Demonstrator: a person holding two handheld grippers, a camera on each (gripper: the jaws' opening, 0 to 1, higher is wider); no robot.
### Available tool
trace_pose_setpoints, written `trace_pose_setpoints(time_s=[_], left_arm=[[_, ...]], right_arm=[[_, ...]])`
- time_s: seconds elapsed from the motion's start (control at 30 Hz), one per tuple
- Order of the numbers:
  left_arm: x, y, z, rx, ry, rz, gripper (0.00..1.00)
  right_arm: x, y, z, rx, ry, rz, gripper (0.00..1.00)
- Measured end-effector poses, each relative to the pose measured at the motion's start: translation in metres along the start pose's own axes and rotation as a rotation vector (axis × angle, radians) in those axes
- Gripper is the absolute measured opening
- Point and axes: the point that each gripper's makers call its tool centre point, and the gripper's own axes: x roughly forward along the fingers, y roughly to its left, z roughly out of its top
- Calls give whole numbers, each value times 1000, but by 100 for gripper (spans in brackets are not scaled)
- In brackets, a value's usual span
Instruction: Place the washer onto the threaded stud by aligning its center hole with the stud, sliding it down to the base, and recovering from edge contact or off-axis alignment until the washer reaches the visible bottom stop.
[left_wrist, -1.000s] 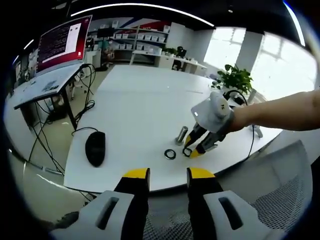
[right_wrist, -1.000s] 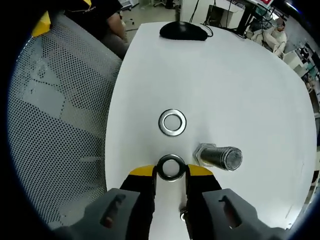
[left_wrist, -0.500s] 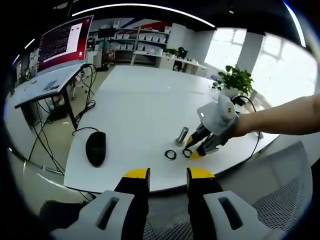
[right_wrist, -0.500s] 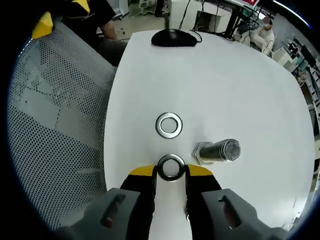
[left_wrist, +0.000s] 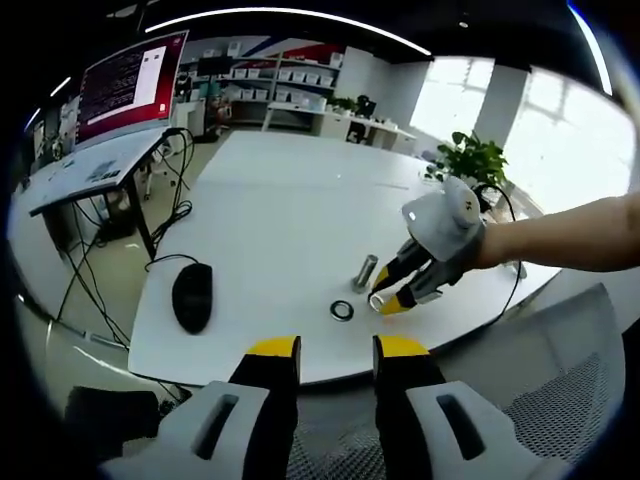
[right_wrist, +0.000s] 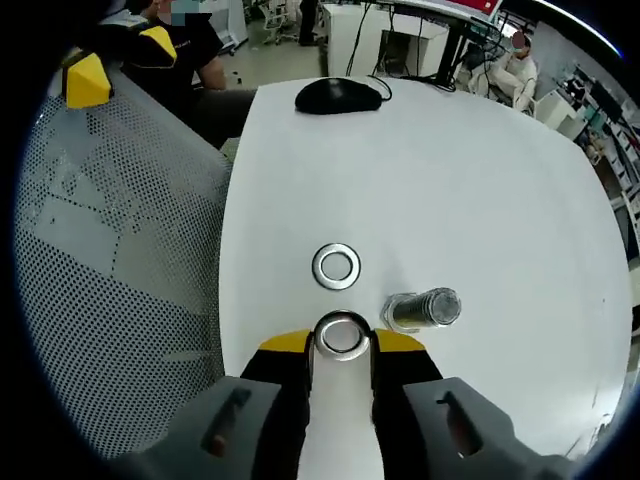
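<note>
We found the left tongs (left_wrist: 337, 348) empty, jaws parted, held well back from the stud (right_wrist: 422, 309) and off the desk (right_wrist: 480, 180). A spare washer (right_wrist: 336, 266) lay flat on the desk beside the stud. The right tongs (right_wrist: 341, 343) were closed on the washer (right_wrist: 341, 335), which was just beside the stud and not yet over its tip. We judged two risks: off-axis approach catching the rim on the threads, and a sideways push toppling the stud.

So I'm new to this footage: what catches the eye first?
The right gripper pinches a steel washer between its yellow tips. Beside it a threaded stud stands on the white table, a second washer lies flat beyond, and a black mouse sits at the far edge.
</note>
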Motion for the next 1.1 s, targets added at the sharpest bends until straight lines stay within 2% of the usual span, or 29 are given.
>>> trace_pose_setpoints(time_s=[0.27,0.5,0.67,0.9,1.1], left_arm=[[0,-1,0,4,4,-1,27],[0,-2,-1,8,8,-3,27],[0,-2,-1,12,14,-8,27],[1,-2,-1,12,13,-6,27],[1,-3,-2,17,18,-5,26]], right_arm=[[-16,-1,7,21,-40,0,23],[-41,-3,17,31,-90,-22,23],[-51,-9,16,4,-89,-57,23],[-62,-20,23,4,-121,-105,23],[-61,-30,25,16,-137,-122,23]])
